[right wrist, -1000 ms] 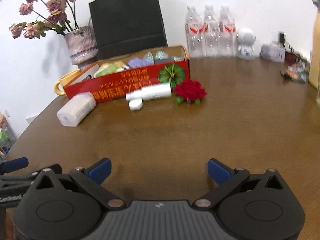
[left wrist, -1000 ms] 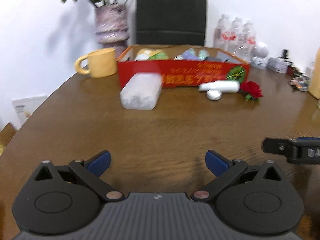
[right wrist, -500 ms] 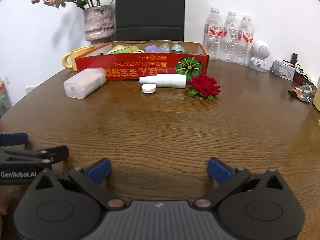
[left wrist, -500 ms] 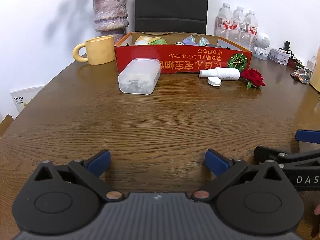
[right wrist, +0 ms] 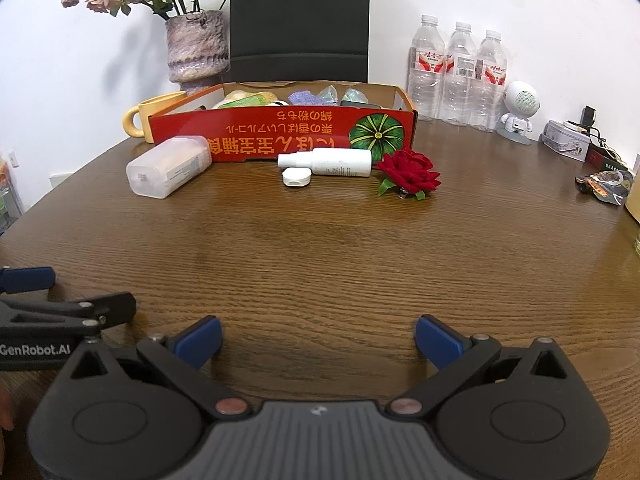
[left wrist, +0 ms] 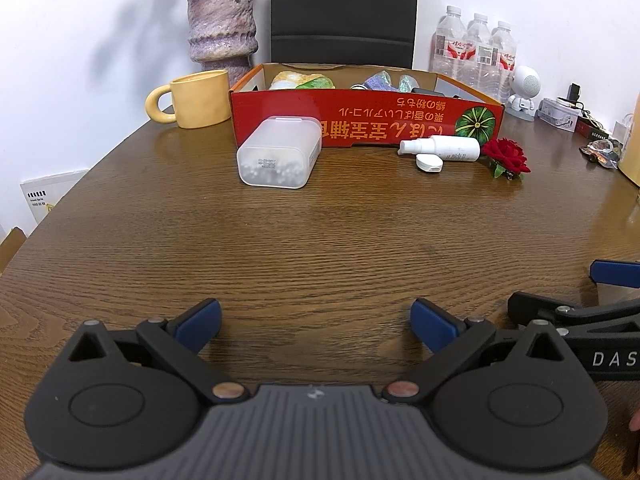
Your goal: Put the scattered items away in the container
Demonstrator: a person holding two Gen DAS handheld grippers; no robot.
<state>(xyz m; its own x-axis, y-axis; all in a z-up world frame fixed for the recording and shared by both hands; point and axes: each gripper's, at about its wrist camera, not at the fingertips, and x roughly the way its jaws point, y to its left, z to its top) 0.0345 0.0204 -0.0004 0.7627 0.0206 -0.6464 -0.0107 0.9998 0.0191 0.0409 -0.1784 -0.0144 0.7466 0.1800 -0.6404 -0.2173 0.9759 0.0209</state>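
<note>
Change since earlier frame: both views have steadied and sharpened; the items lie as before.

Left wrist view
- left gripper (left wrist: 316,326): jaws wide apart, empty, low over the near edge of the table (left wrist: 320,240).
- red box (left wrist: 360,118): at the far edge, partly filled.
- plastic case (left wrist: 279,152): touching the box front; rigid, probably light, smooth walls; grip across the short sides.
- spray bottle (left wrist: 444,148): lying beside the box; round and likely to roll, so clamp mid-body.
- white cap (left wrist: 429,163): touching the bottle; small and flat.

Right wrist view
- right gripper (right wrist: 318,338): jaws wide apart, empty.
- red rose (right wrist: 409,172): just right of the bottle; soft and crushable, light closure advised.
</note>
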